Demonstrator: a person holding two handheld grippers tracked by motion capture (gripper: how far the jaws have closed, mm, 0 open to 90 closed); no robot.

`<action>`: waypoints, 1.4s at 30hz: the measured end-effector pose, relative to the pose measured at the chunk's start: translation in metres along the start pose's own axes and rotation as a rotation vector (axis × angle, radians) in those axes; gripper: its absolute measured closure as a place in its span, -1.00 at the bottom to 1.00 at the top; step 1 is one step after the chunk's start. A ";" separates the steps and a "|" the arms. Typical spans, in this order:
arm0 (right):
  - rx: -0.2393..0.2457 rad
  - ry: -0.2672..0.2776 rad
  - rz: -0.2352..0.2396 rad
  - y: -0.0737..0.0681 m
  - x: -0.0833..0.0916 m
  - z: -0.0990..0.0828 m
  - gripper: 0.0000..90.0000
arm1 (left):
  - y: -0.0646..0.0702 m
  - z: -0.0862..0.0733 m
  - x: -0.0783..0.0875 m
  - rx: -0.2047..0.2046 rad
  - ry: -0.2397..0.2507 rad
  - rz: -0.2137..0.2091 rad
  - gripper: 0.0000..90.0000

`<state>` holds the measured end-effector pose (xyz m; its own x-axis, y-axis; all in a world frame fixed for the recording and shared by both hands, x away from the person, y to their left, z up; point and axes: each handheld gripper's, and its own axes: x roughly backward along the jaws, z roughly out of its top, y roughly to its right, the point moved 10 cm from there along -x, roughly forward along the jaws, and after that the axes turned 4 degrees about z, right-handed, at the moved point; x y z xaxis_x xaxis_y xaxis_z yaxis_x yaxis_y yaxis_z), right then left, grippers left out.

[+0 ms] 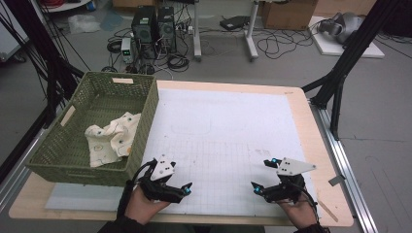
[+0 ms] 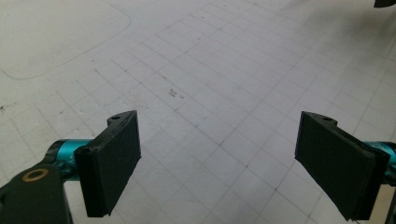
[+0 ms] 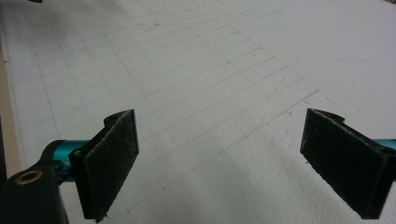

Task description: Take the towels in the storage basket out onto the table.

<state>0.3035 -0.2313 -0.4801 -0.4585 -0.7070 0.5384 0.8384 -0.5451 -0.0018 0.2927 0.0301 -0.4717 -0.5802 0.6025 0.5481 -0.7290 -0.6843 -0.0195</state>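
From above, our left gripper and right gripper hover spread over the white mat; the patterned cloth lies in the green basket, left of both. In each gripper view, our jaws gape over bare grid.

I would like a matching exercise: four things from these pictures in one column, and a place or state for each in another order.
1. patterned cloth
2. green basket
3. left tongs
4. right tongs

a. open, near the mat's right front
b. lying crumpled in the basket
c. open, just in front of the basket
d. standing at the table's left side

Pairs: 1-b, 2-d, 3-c, 4-a
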 end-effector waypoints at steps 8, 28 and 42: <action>0.003 -0.001 -0.005 -0.002 0.002 -0.001 -0.77 | 0.006 0.008 0.002 0.034 0.016 -0.059 -0.67; -0.004 0.023 -0.001 -0.002 0.006 0.005 -0.77 | 0.007 0.051 0.037 0.217 0.062 -0.352 -0.44; 0.001 0.018 0.006 -0.002 0.005 0.005 -0.77 | -0.028 0.076 0.075 0.316 0.061 -0.461 -0.43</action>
<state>0.3011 -0.2316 -0.4733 -0.4590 -0.7179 0.5233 0.8412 -0.5407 -0.0040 0.2971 0.0629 -0.3666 -0.2541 0.8846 0.3910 -0.7731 -0.4287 0.4675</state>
